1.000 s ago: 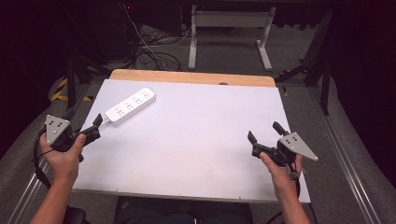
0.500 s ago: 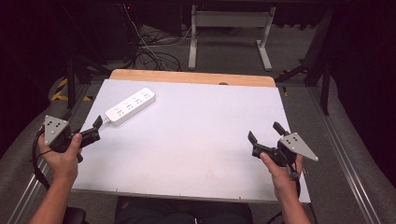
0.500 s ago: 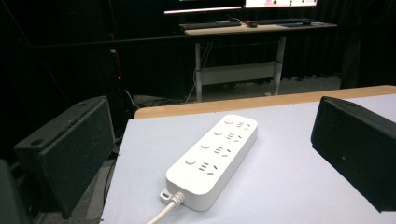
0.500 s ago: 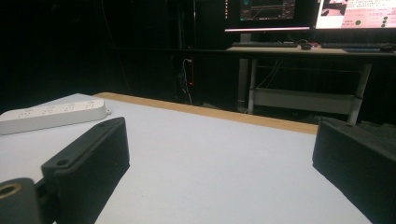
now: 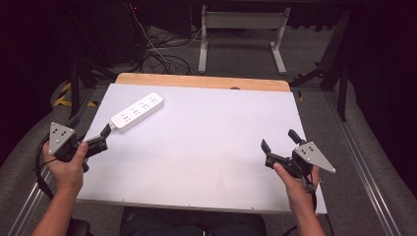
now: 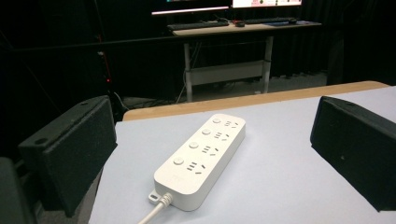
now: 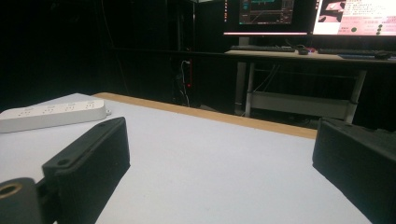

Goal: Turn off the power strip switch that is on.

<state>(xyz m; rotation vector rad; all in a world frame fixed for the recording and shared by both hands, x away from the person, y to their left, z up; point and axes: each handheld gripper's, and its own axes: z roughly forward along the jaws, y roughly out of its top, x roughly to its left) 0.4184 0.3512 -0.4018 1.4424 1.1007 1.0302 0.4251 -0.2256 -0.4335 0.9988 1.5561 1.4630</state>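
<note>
A white power strip [image 5: 136, 112] with several sockets lies at an angle on the white table top [image 5: 211, 147], towards the far left. Its cable end points at my left gripper [image 5: 91, 133], which stands open just short of it at the table's left edge. Those jaws have just been opening, and nothing is pressed between them. In the left gripper view the power strip [image 6: 201, 158] lies ahead between the two wide jaws of the left gripper [image 6: 215, 144]. My right gripper [image 5: 279, 140] hovers open near the front right, holding nothing. In its own view the right gripper [image 7: 224, 163] faces bare table, with the power strip [image 7: 51, 114] far to the left.
A wooden strip [image 5: 201, 81] borders the table's far edge. Behind it stand a metal desk frame [image 5: 241, 34] and loose cables [image 5: 157, 59] on the floor. A desk with monitors and keyboards [image 7: 299, 49] stands farther back. Metal rails [image 5: 373, 196] run along the table's sides.
The left gripper's jaws look a little wider apart than a second ago. Both hands and the power strip have stayed where they were.
</note>
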